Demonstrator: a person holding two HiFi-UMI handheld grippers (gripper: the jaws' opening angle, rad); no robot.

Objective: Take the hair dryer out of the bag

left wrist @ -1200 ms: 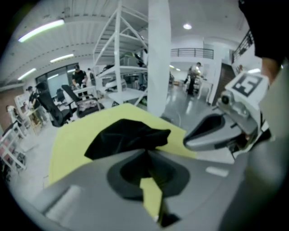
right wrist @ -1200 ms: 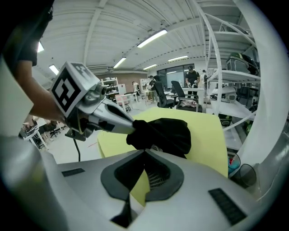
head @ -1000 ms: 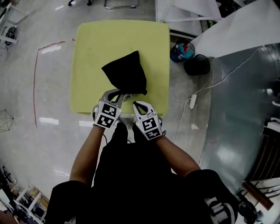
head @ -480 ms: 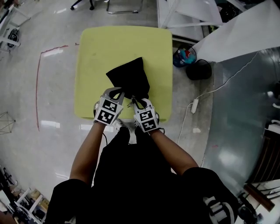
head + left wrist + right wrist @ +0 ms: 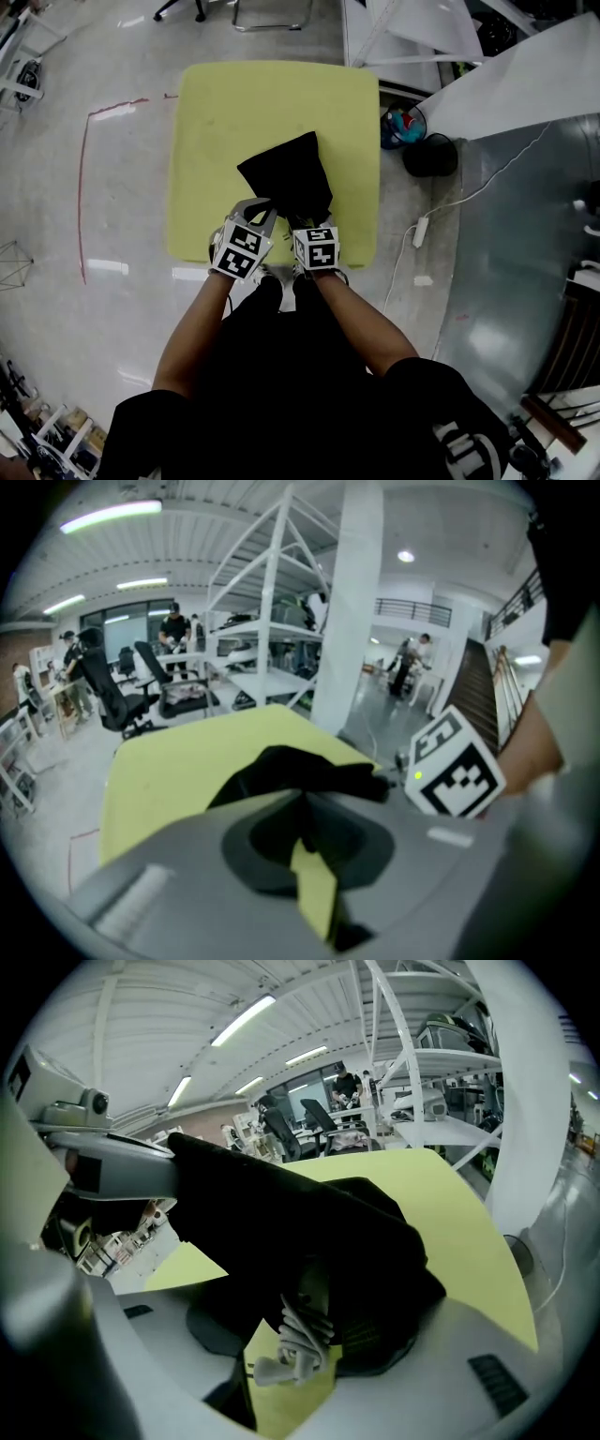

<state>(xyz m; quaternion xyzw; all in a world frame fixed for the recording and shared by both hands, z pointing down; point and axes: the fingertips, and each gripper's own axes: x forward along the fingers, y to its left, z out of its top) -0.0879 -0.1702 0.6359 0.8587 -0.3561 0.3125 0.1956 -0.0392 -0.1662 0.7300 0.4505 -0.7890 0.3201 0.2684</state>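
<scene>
A black cloth bag (image 5: 286,178) lies on the yellow-green table (image 5: 225,112), its mouth toward me. My left gripper (image 5: 265,204) is shut on the bag's near edge and holds it lifted; in the right gripper view the cloth (image 5: 281,1213) stretches up to it. My right gripper (image 5: 309,223) sits at the bag's mouth, open, its jaws having just been opening. A coiled pale cord (image 5: 292,1333) with a plug hangs out of the bag between those jaws, untouched by the pads. The dryer's body is hidden inside. In the left gripper view the bag (image 5: 291,766) lies just beyond the closed jaws (image 5: 302,813).
The table's near edge is right under my hands. On the floor to the right stand a blue bucket (image 5: 397,125), a black bin (image 5: 429,155) and a power strip (image 5: 419,228) on a white cable. White shelving racks (image 5: 281,621) and people at desks fill the background.
My right gripper moved forward and down to the bag's mouth, rolled so its marker cube faces up, and opened. The left gripper shifted slightly forward, still shut on the bag's edge.
</scene>
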